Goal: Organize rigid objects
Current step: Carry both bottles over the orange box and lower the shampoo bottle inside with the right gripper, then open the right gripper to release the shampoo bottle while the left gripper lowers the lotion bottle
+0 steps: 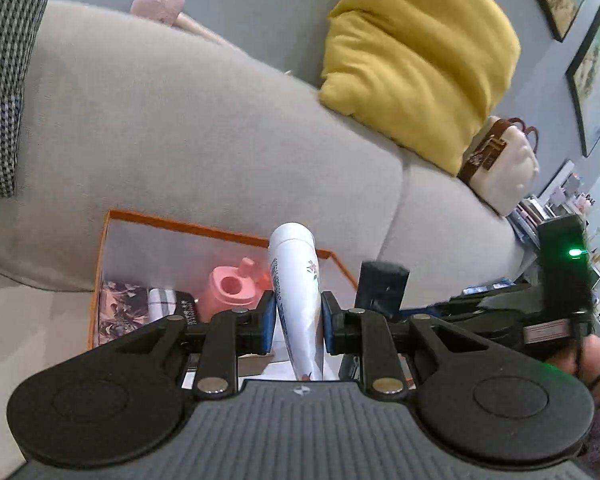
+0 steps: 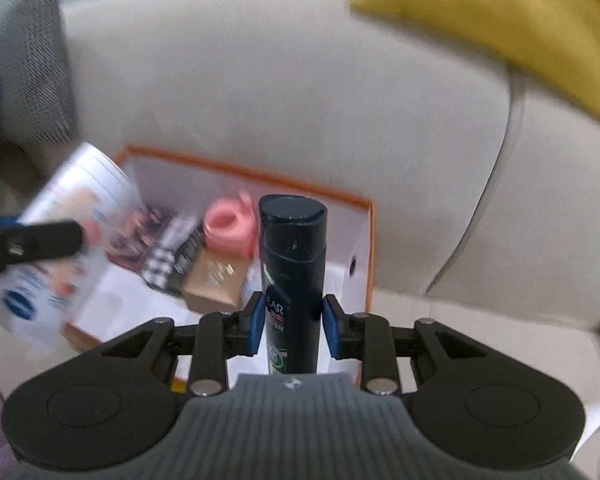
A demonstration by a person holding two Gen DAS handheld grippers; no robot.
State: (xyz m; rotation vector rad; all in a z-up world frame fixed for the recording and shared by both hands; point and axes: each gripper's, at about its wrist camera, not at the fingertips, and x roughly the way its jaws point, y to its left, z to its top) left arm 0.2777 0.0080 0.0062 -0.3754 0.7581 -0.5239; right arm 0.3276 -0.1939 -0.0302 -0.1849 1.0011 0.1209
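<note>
In right gripper: dark bottle, label reads "EAR".

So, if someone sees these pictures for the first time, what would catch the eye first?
Probably the two held items: a white tube clamped in the left gripper, and a dark bottle clamped in the right gripper. Behind both sits an orange-edged box on the beige sofa, with a pink bottle inside. A yellow cushion glows at upper right.
</note>
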